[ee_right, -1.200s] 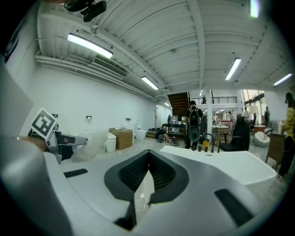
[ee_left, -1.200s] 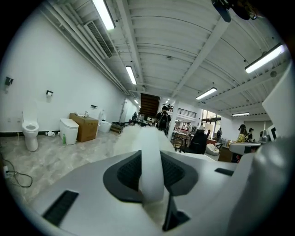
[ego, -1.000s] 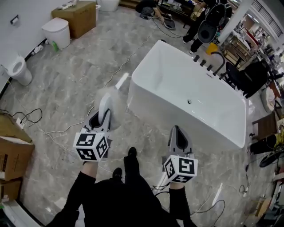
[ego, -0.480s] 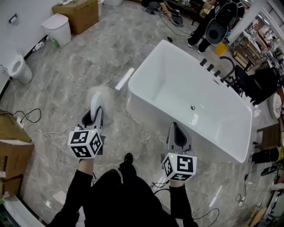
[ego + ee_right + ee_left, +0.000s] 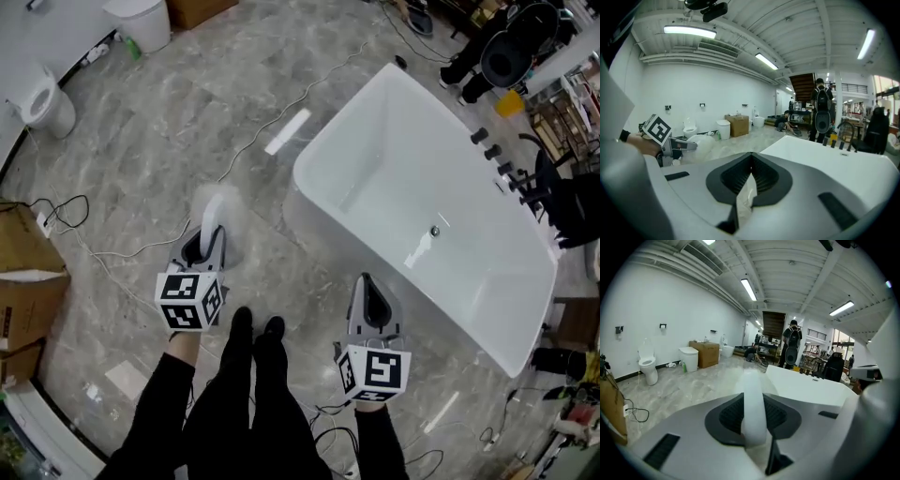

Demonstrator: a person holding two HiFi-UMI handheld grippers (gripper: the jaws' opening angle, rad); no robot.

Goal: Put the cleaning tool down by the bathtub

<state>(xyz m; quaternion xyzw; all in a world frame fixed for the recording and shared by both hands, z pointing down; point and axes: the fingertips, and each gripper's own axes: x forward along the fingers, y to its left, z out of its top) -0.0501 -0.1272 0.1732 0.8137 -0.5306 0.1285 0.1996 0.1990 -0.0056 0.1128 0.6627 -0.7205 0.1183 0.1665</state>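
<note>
- On the grey marble floor (image 5: pixel 141 150), off the bathtub's (image 5: pixel 394 169) near-left corner, a person stands with both arms stretched forward and down, black sleeves (image 5: pixel 164 403) running up to the two marker cubes.
- The left tool (image 5: pixel 212 239) points ahead and slightly right, held above the floor to the left of the tub. Its jaws pinch the white handle of the brush (image 5: pixel 216 214).
- In the left gripper view the handle rises straight up between the dark pads (image 5: pixel 729 416), which press on it from both sides.
- The brush's pale, fuzzy head sticks out past the jaw tips, over the floor and just beside the tub's left wall. It touches neither the tub nor, as far as can be told, the floor.
- The right tool (image 5: pixel 367 284) is held level with the left one and well apart from it, its nose aimed at the tub's near wall. Its jaws are pressed together at the tips with nothing between them.
- The right gripper view shows the left tool and the brush head off to its left, and the tub's rim ahead to the right.
- The person's black shoes (image 5: pixel 255 328) stand between the two tools.
- A toilet (image 5: pixel 47 98) stands by the far-left wall, a cardboard box (image 5: pixel 28 291) at the left edge, and a cable (image 5: pixel 262 131) trails across the floor.
</note>
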